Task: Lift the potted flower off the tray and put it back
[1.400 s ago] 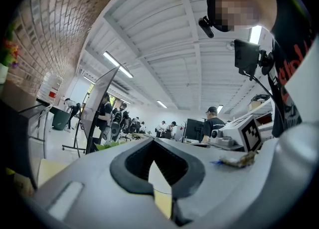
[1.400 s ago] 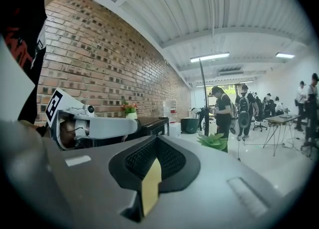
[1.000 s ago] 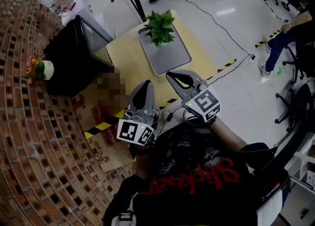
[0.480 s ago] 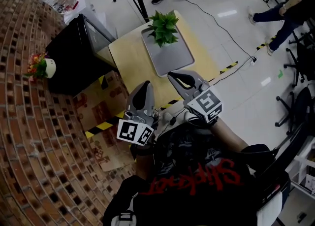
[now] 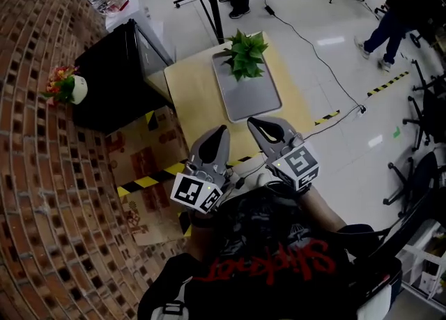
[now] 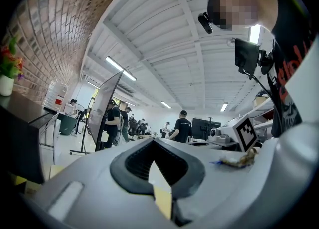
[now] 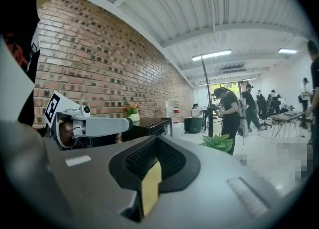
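The left gripper (image 5: 221, 132) and right gripper (image 5: 252, 123) are both sitting with jaws pressed together on nothing, hovering side by side over the near edge of the wooden table (image 5: 191, 95). In the right gripper view only leaf tips are peeking over the gripper's body, which is hiding the tray. Ahead of both grippers and well apart, the potted flower (image 5: 247, 52) is standing upright at the far end of the grey tray (image 5: 249, 97), its spiky green leaves covering the pot. A black cabinet (image 5: 111, 78) is crowding the table's left side, while bare floor is opening to the right.
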`<state>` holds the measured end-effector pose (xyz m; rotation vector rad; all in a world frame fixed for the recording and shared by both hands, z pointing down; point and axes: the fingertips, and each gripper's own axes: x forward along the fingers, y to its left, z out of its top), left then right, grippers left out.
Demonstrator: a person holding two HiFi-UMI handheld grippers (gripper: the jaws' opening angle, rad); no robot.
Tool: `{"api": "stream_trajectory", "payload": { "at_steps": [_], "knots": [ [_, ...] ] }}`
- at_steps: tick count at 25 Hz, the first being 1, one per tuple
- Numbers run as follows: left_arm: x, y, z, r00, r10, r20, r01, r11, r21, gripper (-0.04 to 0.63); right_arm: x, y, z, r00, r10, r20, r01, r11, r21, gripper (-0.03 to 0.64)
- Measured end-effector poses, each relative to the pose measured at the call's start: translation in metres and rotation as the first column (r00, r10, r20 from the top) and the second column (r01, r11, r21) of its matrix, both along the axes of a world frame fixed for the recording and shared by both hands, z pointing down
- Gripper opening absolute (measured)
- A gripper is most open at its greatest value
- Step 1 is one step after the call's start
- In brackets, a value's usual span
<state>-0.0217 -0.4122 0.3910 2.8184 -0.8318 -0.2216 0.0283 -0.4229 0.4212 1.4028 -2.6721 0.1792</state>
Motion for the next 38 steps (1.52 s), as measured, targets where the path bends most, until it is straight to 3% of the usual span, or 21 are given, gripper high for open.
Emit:
{"api": "stream_trajectory", "payload": {
  "at_steps": [5, 21, 38],
  "knots": [
    [0.002, 0.0, -0.001, 1.0, 0.008, 0.012, -0.008, 1.0, 0.005, 0.002, -0.002, -0.002, -0.004, 0.999, -0.009, 0.036, 0.009, 1.0, 0.004, 0.002],
    [-0.014, 0.009, 0.0, 1.0, -0.026, -0.006, 0.026, 1.0, 0.005, 0.002, -0.025, 0.0, -0.006, 0.997, -0.079, 0.013, 0.078, 0.996, 0.039, 0.0],
    [0.016, 0.01, 0.004, 0.999, 0.046, 0.008, -0.046, 0.999, -0.013, 0.002, 0.003, 0.002, -0.001, 0.999, -0.013, 0.05, 0.012, 1.0, 0.014, 0.0]
  ]
}}
